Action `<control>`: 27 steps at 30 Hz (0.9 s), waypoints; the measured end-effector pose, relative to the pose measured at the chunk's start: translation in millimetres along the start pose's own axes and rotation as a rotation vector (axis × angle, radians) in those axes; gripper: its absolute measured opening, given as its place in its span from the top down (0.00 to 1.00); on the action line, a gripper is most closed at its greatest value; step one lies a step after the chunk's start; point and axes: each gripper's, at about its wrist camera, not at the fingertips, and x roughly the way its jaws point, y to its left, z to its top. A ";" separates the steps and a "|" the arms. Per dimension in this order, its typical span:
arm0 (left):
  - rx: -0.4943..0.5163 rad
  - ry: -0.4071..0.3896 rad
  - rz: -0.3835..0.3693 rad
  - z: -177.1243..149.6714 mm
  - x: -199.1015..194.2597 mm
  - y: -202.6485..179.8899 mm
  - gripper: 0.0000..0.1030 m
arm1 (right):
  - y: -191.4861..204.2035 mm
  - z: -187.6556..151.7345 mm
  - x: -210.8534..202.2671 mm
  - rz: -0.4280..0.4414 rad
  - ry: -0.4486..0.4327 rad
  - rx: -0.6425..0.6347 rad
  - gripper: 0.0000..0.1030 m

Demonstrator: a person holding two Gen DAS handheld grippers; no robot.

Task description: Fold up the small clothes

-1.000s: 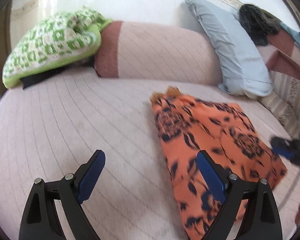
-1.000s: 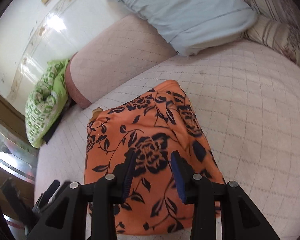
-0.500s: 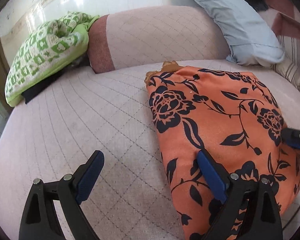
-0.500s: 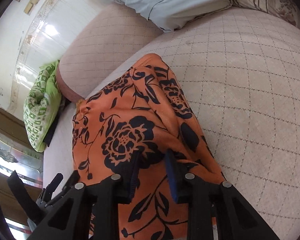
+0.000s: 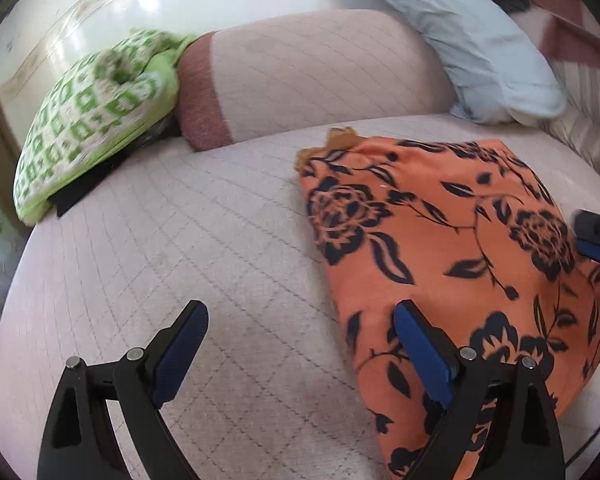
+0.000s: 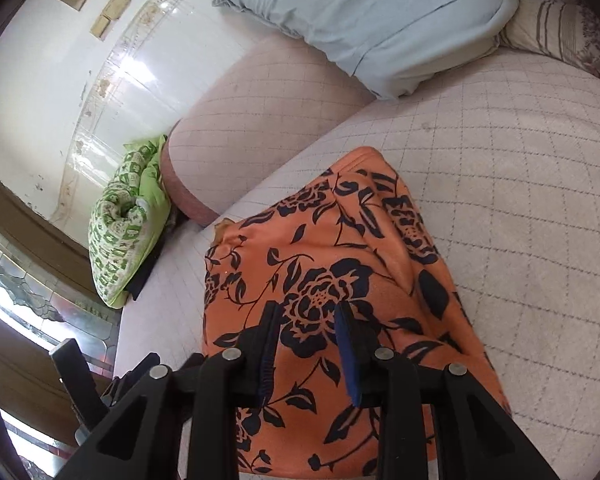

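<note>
An orange garment with a black flower print (image 5: pixel 452 248) lies folded on the pink quilted bed; it also shows in the right wrist view (image 6: pixel 320 280). My left gripper (image 5: pixel 300 334) is wide open, low over the bed, its right finger over the garment's near left edge. My right gripper (image 6: pixel 308 336) hovers over the garment's near part, jaws partly open with a narrow gap and nothing between them. Its tip (image 5: pixel 598 236) shows at the right edge of the left wrist view.
A pink bolster (image 5: pixel 312 76) lies along the back. A green and white patterned cushion (image 5: pixel 96 120) sits at the back left. A light blue pillow (image 5: pixel 476 36) and a striped pillow (image 6: pixel 560 20) lie at the back right. A dark wooden frame (image 6: pixel 32 216) runs at the left.
Both grippers pulled back slightly and rose, so the garment sits farther off in both views. The right gripper's jaws have opened a little wider. The garment lies still.
</note>
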 end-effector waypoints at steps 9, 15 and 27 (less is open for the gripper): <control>-0.015 0.006 -0.025 -2.2 9.7 1.2 0.04 | -3.6 0.2 25.9 -0.047 0.083 -0.003 0.70; -0.029 0.015 -0.005 -1.5 9.5 0.8 0.03 | 2.6 2.5 9.3 -0.030 0.032 -0.025 0.70; -0.015 0.008 0.001 -1.2 8.2 -0.9 0.03 | 10.0 1.5 10.1 -0.080 0.037 -0.065 0.70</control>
